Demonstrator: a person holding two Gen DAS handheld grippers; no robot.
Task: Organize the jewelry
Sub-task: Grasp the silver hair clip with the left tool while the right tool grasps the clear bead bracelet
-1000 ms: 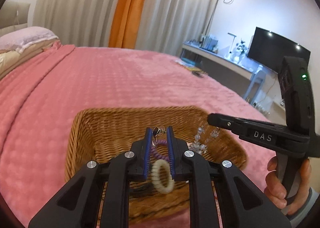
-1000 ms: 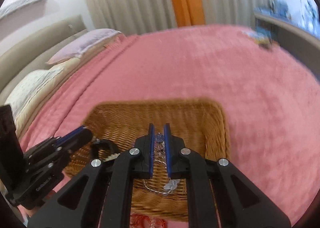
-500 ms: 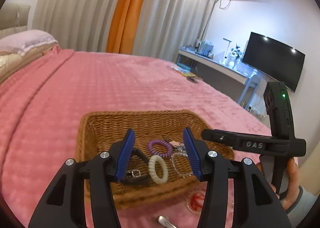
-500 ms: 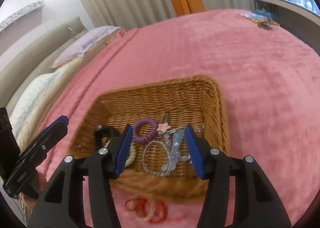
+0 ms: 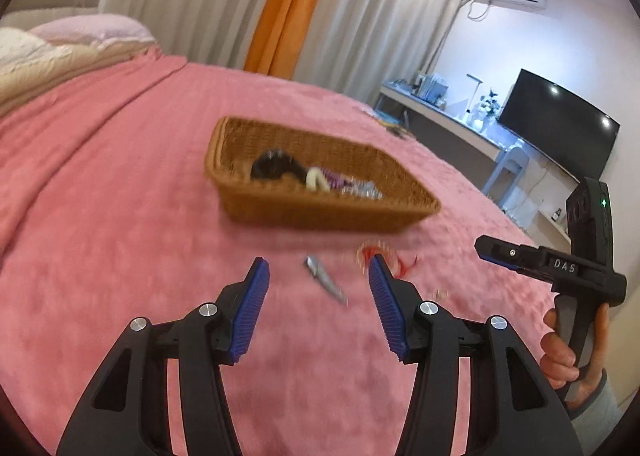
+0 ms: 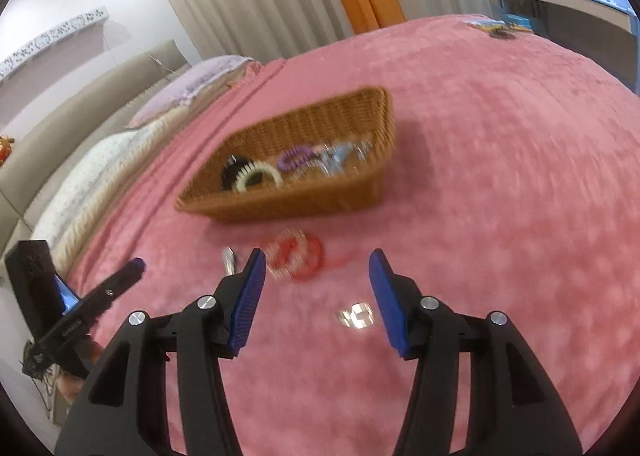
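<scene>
A wicker basket point(image 5: 320, 212) point(image 6: 300, 204) sits on the pink bed. Inside lie a black scrunchie point(image 5: 272, 168), a cream hair tie point(image 6: 260, 176), a purple coil tie point(image 6: 296, 156) and clear beaded pieces point(image 6: 340, 156). In front of it on the blanket are a red bracelet point(image 6: 296, 256) point(image 5: 384, 256), a silver clip point(image 5: 324, 278) and a small silver piece point(image 6: 356, 314). My left gripper point(image 5: 317, 260) hangs over the clip, jaws opening, nothing between them. My right gripper point(image 6: 317, 256) is open and empty above the bracelet and silver piece.
Pillows point(image 6: 120, 144) and a padded headboard point(image 6: 80, 104) lie at the left. Curtains point(image 5: 280, 8) hang behind the bed. A desk point(image 5: 448, 116) and a dark screen point(image 5: 560, 132) stand at the right. A hand point(image 5: 560, 352) holds the right gripper's handle.
Both grippers opened and let their pieces fall into the basket. Both then drew back from it, so the basket now sits farther off and the loose items show below them.
</scene>
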